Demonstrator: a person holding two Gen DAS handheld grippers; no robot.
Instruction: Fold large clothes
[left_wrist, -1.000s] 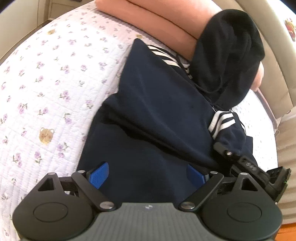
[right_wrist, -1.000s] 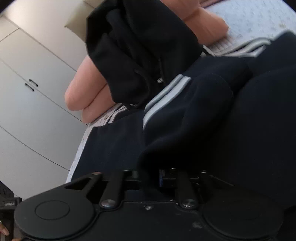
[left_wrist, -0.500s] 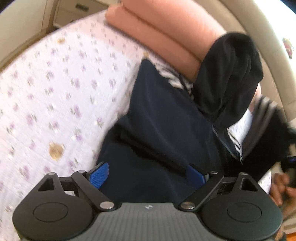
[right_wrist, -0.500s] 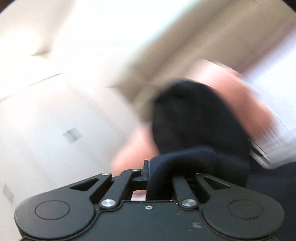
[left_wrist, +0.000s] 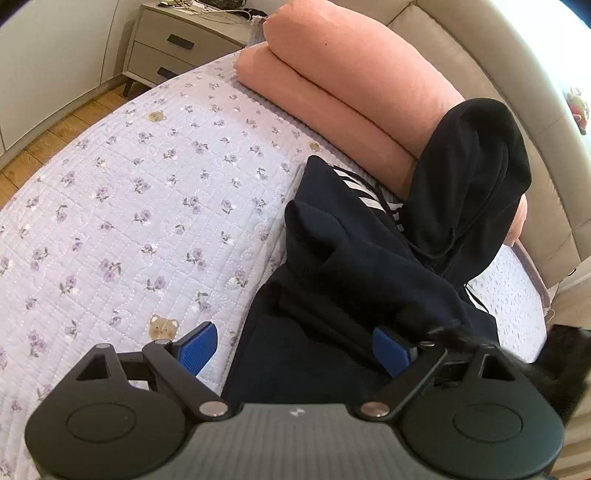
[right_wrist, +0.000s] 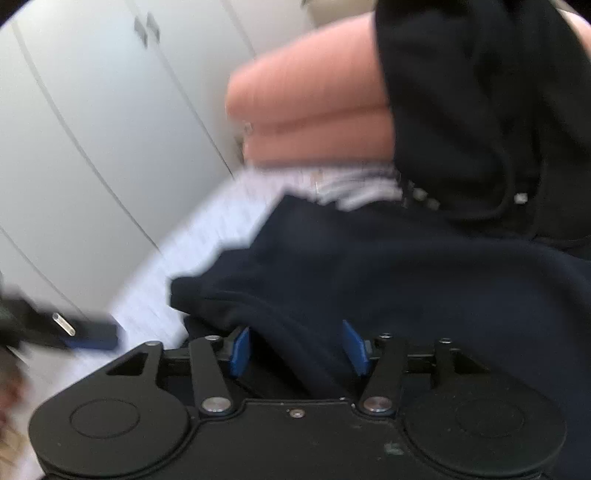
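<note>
A dark navy garment (left_wrist: 354, 266) with white stripes lies on the floral bed cover (left_wrist: 129, 206), its near part folded over itself. My left gripper (left_wrist: 295, 347) is open, its blue pads astride the garment's near edge. In the right wrist view the navy garment (right_wrist: 388, 273) fills the middle. My right gripper (right_wrist: 297, 349) is open with navy cloth lying between its blue pads. The left gripper (right_wrist: 88, 334) shows blurred at the left edge of that view.
A black hooded garment (left_wrist: 472, 184) drapes over folded pink bedding (left_wrist: 351, 85) at the bed head. A padded beige headboard (left_wrist: 517, 74) curves behind. A grey nightstand (left_wrist: 173, 48) stands beyond the bed, and white wardrobe doors (right_wrist: 92, 129) beside it.
My right gripper was shut on the navy cloth, carried it up and over, and now stands open with the cloth released. The garment's striped sleeve part is now folded in. My left gripper pulled back.
</note>
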